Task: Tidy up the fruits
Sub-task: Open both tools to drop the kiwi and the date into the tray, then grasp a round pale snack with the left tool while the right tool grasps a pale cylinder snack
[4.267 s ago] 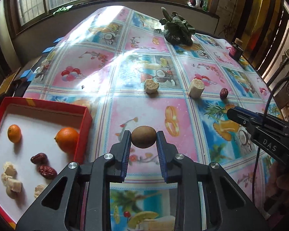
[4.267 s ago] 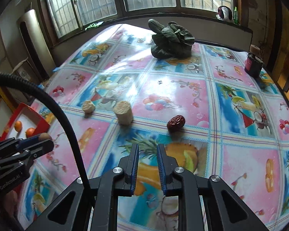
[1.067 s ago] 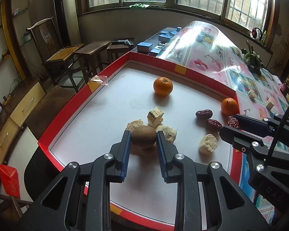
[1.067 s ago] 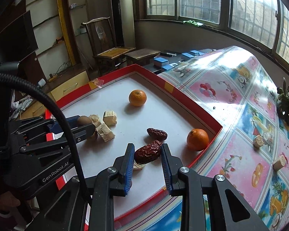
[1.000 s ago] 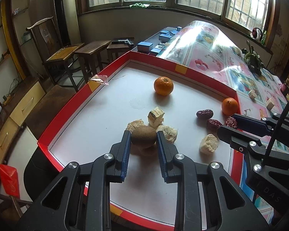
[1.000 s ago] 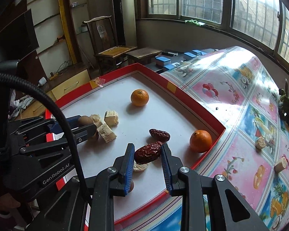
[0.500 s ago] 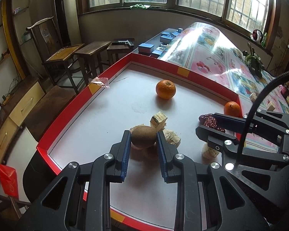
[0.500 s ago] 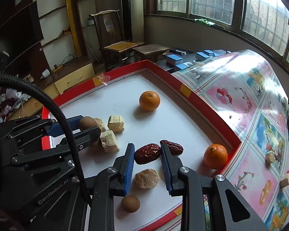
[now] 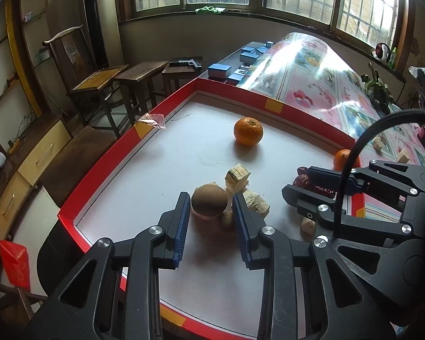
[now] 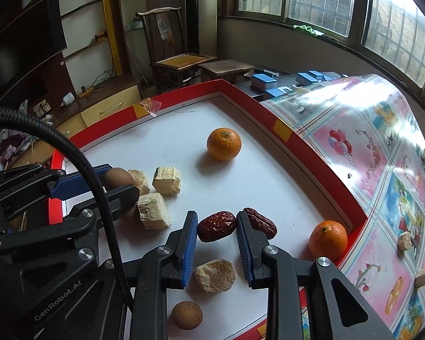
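Left wrist view is showing the left claw [image 9: 211, 208] opening around the kiwi [image 9: 209, 200] just over the red tray [image 9: 99, 164], while the right claw [image 10: 216, 228] is staying clamped on a red date [image 10: 216, 226] (release coming next, I reckon, beside the other date [image 10: 260, 222]).

Red-walled white tray [image 10: 303, 147], fruit-print tablecloth [image 10: 382, 153]

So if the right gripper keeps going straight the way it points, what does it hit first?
Most likely the white tray floor. The right gripper points downward, shut on a red date, so the date would touch first. A second date lies just beside its right finger; depth is unclear.
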`<state>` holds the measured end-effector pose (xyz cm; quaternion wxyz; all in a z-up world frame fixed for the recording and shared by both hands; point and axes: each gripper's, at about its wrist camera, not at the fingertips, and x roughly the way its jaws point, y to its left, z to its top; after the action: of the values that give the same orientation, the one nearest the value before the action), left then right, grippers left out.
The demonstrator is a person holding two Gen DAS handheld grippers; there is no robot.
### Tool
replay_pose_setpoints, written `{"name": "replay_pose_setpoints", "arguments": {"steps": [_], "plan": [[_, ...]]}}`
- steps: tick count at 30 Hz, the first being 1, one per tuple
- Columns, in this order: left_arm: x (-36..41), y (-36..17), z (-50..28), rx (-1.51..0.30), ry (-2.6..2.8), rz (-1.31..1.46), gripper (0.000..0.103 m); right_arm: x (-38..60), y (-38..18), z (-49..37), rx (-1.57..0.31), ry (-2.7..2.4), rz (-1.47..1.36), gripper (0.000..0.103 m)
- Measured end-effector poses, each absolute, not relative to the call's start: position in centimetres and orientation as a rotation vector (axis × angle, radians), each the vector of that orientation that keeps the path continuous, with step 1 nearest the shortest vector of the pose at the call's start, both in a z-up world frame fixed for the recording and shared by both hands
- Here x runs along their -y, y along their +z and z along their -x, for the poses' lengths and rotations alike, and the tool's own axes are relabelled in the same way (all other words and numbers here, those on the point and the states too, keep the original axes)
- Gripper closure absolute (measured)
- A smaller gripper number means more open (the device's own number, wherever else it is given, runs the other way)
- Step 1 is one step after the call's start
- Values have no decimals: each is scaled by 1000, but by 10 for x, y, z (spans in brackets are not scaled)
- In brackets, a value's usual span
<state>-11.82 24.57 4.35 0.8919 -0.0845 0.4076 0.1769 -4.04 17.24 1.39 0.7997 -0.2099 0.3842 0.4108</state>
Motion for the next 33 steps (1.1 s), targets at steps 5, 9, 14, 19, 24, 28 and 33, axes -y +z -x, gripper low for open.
{"name": "replay_pose_setpoints", "arguments": {"steps": [5, 9, 14, 19, 24, 28, 33], "plan": [[-249, 45, 120, -838, 381, 194, 42, -160, 19, 41, -828, 873, 408, 74], [-244, 47, 119, -839, 376, 188, 42, -147, 23, 40, -839, 878, 358, 71], [-230, 52, 115, -837, 350, 175, 42, -130, 32, 49, -809, 864, 350, 61], [-208, 59, 108, -822, 302, 158, 33, -100, 42, 48, -792, 833, 307, 56], [-180, 61, 92, -830, 239, 128, 33, -60, 49, 39, -788, 766, 251, 55], [-156, 61, 79, -839, 185, 112, 33, -23, 51, 29, -787, 686, 226, 55], [-128, 61, 59, -855, 120, 94, 33, 21, 48, 14, -804, 584, 192, 53]]}}
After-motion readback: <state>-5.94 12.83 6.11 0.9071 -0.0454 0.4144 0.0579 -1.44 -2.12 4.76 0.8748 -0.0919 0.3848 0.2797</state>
